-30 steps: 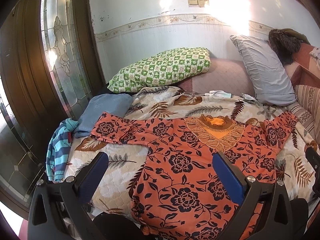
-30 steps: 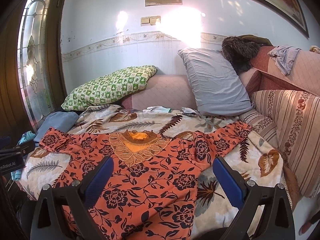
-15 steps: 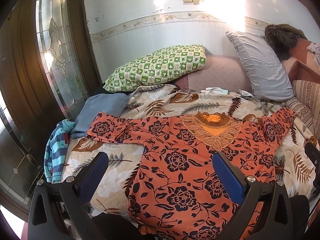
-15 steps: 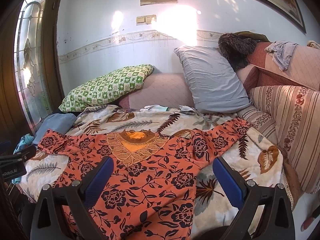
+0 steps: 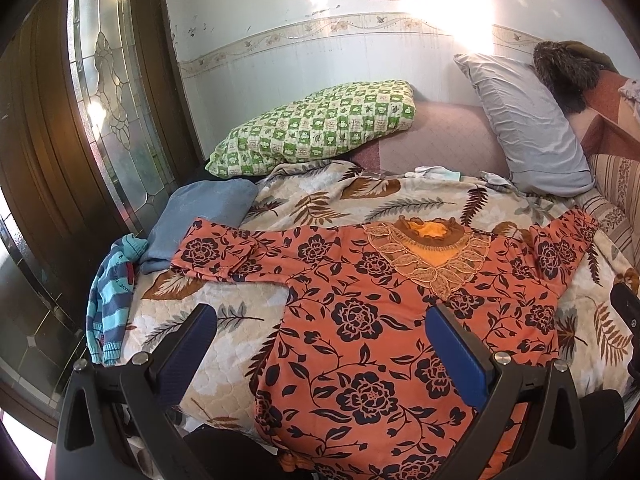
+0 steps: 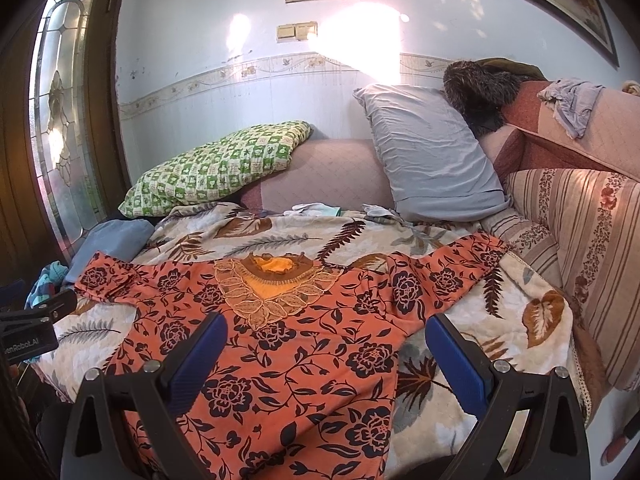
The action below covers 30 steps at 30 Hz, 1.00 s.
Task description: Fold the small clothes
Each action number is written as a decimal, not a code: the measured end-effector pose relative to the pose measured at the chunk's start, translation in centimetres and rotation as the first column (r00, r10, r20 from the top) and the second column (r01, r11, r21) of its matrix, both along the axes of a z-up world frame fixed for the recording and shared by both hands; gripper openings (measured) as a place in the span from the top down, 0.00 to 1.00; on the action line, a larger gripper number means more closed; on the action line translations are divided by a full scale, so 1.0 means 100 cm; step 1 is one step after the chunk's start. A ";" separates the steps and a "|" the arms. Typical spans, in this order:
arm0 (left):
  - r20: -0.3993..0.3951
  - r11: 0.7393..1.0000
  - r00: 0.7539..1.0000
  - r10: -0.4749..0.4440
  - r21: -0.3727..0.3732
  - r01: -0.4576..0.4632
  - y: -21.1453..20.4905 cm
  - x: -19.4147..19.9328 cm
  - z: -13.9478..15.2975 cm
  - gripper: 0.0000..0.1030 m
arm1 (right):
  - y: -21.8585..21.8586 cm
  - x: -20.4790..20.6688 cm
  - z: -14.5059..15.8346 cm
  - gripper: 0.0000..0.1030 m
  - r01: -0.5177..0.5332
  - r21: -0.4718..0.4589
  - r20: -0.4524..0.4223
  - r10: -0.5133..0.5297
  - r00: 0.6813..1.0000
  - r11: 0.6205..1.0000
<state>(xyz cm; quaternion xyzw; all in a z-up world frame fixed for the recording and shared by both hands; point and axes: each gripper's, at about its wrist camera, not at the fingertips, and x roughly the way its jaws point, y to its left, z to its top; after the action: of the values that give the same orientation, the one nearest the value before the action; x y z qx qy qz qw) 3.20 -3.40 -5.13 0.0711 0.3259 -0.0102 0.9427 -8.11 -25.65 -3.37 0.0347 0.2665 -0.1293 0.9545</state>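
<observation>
An orange top with black flowers [image 5: 372, 320] [image 6: 280, 364] lies spread flat on the leaf-print quilt [image 5: 320, 200], sleeves out to both sides and embroidered neckline [image 6: 276, 284] toward the wall. My left gripper [image 5: 320, 344] hovers open above its left side near the hem, holding nothing. My right gripper [image 6: 326, 352] hovers open over the top's middle and right edge, also holding nothing. The left gripper's body [image 6: 32, 328] shows at the left edge of the right wrist view.
A folded blue cloth [image 5: 200, 216] and a striped teal garment [image 5: 114, 300] lie at the bed's left edge by the wooden door. A green checked pillow [image 5: 320, 128] and a grey pillow [image 5: 528, 128] lean at the back. A striped sofa cushion [image 6: 580, 248] bounds the right side.
Both grippers have drawn back and risen slightly, so the top sits a little lower and farther in view. The garment has not moved and both grippers stay open.
</observation>
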 end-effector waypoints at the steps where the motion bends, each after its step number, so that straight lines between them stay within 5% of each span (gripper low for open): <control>1: -0.001 1.000 1.000 0.000 0.000 0.000 0.001 0.002 -0.001 0.00 | 0.002 0.002 0.000 0.02 -0.005 -0.003 -0.001 0.005 1.000 1.000; 17: -0.035 1.000 0.999 0.003 -0.010 -0.003 0.014 0.036 -0.014 0.00 | 0.025 0.040 -0.004 0.02 -0.038 -0.036 -0.023 0.037 0.999 0.999; 22: -0.152 0.996 0.988 0.035 -0.074 -0.047 0.061 0.069 -0.027 0.00 | 0.024 0.047 -0.009 0.02 -0.033 -0.054 -0.040 0.031 0.999 0.998; 26: -0.173 0.953 0.943 0.285 -0.058 -0.299 0.154 0.107 -0.039 0.00 | 0.017 0.061 -0.024 0.02 -0.023 -0.063 -0.076 0.019 0.997 0.998; 30: -0.190 0.858 0.840 0.508 0.025 -0.513 0.242 0.142 -0.059 0.00 | 0.008 0.084 -0.047 0.02 -0.017 -0.035 -0.128 0.013 0.992 0.999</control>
<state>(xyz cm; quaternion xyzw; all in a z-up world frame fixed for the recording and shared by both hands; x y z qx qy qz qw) 17.41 20.82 -11.03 -0.0325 0.4211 0.2300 0.8768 0.26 -24.84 -8.08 0.0069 0.3251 -0.1289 0.9368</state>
